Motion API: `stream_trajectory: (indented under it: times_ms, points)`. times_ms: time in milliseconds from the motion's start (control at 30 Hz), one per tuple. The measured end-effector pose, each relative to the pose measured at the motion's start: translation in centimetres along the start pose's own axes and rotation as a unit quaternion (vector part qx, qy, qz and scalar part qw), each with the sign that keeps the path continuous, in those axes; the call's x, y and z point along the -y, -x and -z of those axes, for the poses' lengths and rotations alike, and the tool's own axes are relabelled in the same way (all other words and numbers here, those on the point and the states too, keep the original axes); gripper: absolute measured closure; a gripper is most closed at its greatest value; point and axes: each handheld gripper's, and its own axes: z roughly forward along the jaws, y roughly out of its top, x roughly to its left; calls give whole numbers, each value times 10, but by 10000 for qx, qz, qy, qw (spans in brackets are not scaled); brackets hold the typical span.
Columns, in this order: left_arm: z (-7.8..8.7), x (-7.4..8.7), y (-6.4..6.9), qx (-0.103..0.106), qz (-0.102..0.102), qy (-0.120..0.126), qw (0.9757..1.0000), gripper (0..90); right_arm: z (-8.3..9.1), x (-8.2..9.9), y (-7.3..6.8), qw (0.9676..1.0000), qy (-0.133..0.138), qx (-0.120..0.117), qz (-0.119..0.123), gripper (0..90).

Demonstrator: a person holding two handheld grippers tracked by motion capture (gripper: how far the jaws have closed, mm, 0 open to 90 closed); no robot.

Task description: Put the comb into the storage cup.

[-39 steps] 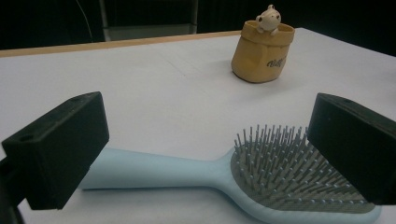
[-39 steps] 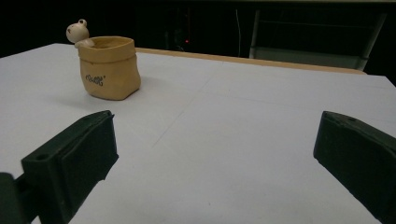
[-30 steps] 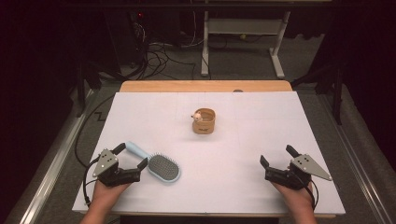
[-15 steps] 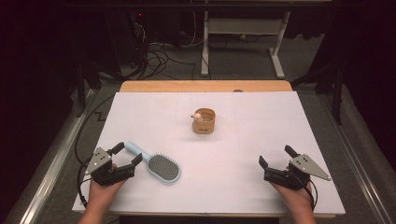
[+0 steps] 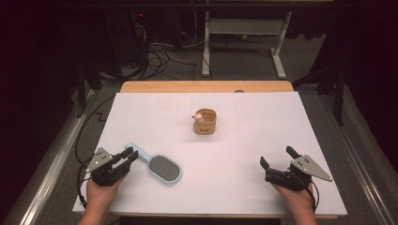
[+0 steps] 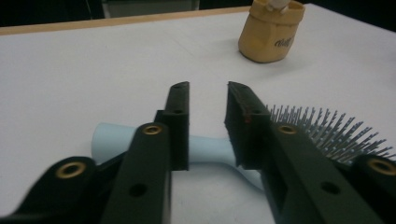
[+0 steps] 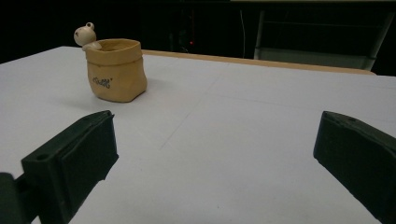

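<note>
The brush (image 5: 155, 164) lies flat on the white worktop (image 5: 244, 140), near its front left corner, bristles up. Its pale blue handle points toward the rear left and its oval head toward the front right.

The left hand-held gripper (image 5: 130, 153) sits low over that handle, held by the person's left hand (image 5: 101, 194) at the front edge. Its jaws have just been closing, and the handle lies between them. In the left gripper view the left hand-held gripper (image 6: 208, 100) shows its two black jaws standing close on either side of the handle, one against the near side and one against the far side, where the handle widens into the head. A narrow gap remains between the tips above the handle. Whether the pads already press on the plastic cannot be told for sure. The brush (image 6: 280, 135) still rests on the worktop (image 6: 70, 79).

The right hand-held gripper (image 5: 276, 157) rests near the front right corner, well apart from the brush, with its jaws wide apart and nothing between them. In the right gripper view the right hand-held gripper (image 7: 215, 135) frames bare worktop (image 7: 243, 121).

A tan pot (image 5: 205, 121) stands upright near the middle of the worktop, well behind both hand-held grippers. A small pale figure (image 7: 85, 34) peeks over its rim.
</note>
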Motion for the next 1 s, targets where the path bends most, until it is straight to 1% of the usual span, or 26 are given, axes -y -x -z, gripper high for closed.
stream_trajectory:
  times_ms: [33,133,200,233,333,367,400,433,467,500,567,600,633,700,733,767,800,900,967,1000]
  points:
    - [-2,0,2,11,-104,-116,9999,808,0,0,0,10000,-7,-7,-2,3]
    - [-5,0,3,-22,-49,-331,9994,900,-1,0,0,10000,-8,-4,-21,3]
    - [-6,0,4,-77,-69,-434,9990,900,-1,1,0,10000,-6,-9,-26,3]
    - [-6,0,4,-77,-69,-434,9990,900,-1,1,0,10000,-5,-13,-34,3]
    - [-7,-2,3,-222,-32,-428,9988,900,-1,1,0,10000,-14,-29,-62,3]
    - [-7,-2,3,-222,-32,-428,9988,900,-1,1,0,10000,-14,-29,-62,3]
    - [-8,-3,1,-295,2,-425,9987,900,-1,1,0,10000,-24,-41,-47,3]
    - [-12,-5,-5,-458,34,-492,9977,900,-1,1,0,10000,-24,-43,-44,3]
    - [-12,-5,-5,-458,34,-492,9977,900,-1,1,0,10000,-24,-43,-44,3]
    - [-18,-8,-12,-541,101,-606,9966,900,-2,1,-1,10000,-24,-57,-34,3]
    - [-25,-12,-14,-601,89,-733,9955,900,-3,1,-1,10000,-35,-74,-18,3]
    - [-25,-12,-14,-601,89,-733,9955,900,-3,1,-1,10000,-35,-74,-18,3]
    - [-34,-16,-15,-687,65,-844,9940,900,-3,1,-2,10000,-33,-88,-30,3]
    - [-42,-20,-18,-803,65,-954,9922,900,-3,1,-2,9999,-20,-91,-37,3]
    - [-42,-20,-18,-803,65,-954,9922,900,-3,1,-2,9999,-20,-91,-37,3]
    - [-48,-23,-24,-832,136,-978,9916,900,-2,1,-1,9999,-17,-86,-49,3]
    - [-48,-23,-24,-832,136,-978,9916,900,-2,1,-1,9999,-17,-86,-49,3]
    - [-56,-27,-28,-892,76,-1103,9899,900,-2,1,-1,9999,-14,-99,-61,3]
    - [-56,-28,-29,-876,92,-1075,9903,900,-2,1,0,9999,-13,-101,-69,3]
    - [-55,-30,-28,-858,59,-1053,9907,900,-2,1,0,9999,-13,-104,-77,3]
